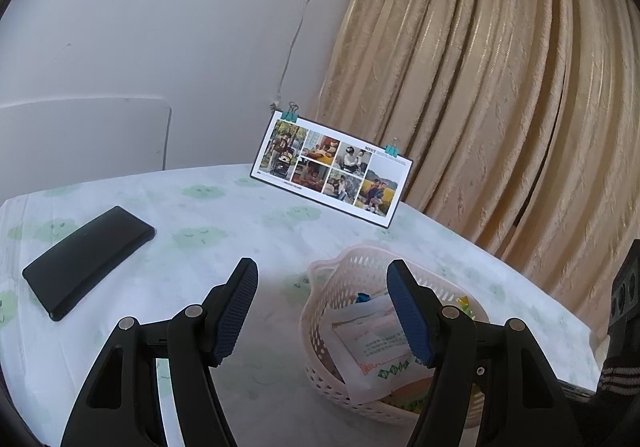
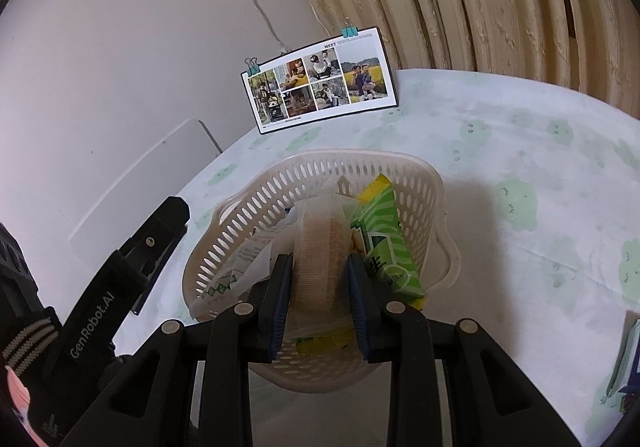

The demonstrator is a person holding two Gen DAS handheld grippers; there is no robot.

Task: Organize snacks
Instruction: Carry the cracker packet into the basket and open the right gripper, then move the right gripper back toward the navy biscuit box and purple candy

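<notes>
Right gripper (image 2: 318,289): black frame, blue ribbed fingers (image 2: 280,303) closed on a wafer pack (image 2: 320,247), a clear soft wrapper over a tan, finely gridded slab. The pack stands on edge between the fingers, its long axis running straight ahead along them and out over the basket (image 2: 434,203), so the coming release, by my reading, turns on this one relation: the pack is already above the basket's open mouth, and a short lowering forward should seat it among the contents. Bench (image 1: 224,223): rounded top under a thin white cloth printed with pale green clouds, creased in places. Curtain (image 1: 500,87): tan, heavy, pleated, behind the bench. Basket: cream plastic, slotted walls, wavy flared rim, light enough to shift if nudged. Photo card (image 1: 332,171): stiff, black-edged collage held by two teal clips, propped at the far edge. Black case (image 1: 86,259): flat, matte, oblong, lying well left of the basket. Left gripper (image 1: 322,307): same build, fingers spread wide and empty, hovering just left of the basket, the right-hand finger overlapping it in view; nearer to the case than to any loose snack. White sachet (image 1: 376,347): flat, printed, leaning inside the basket. Green pack (image 2: 384,239): glossy striped foil, upright against the basket's right wall, touching the wafer pack's side. Loose packet (image 2: 628,359): only a sliver shows at the right edge; type not discernible.
</notes>
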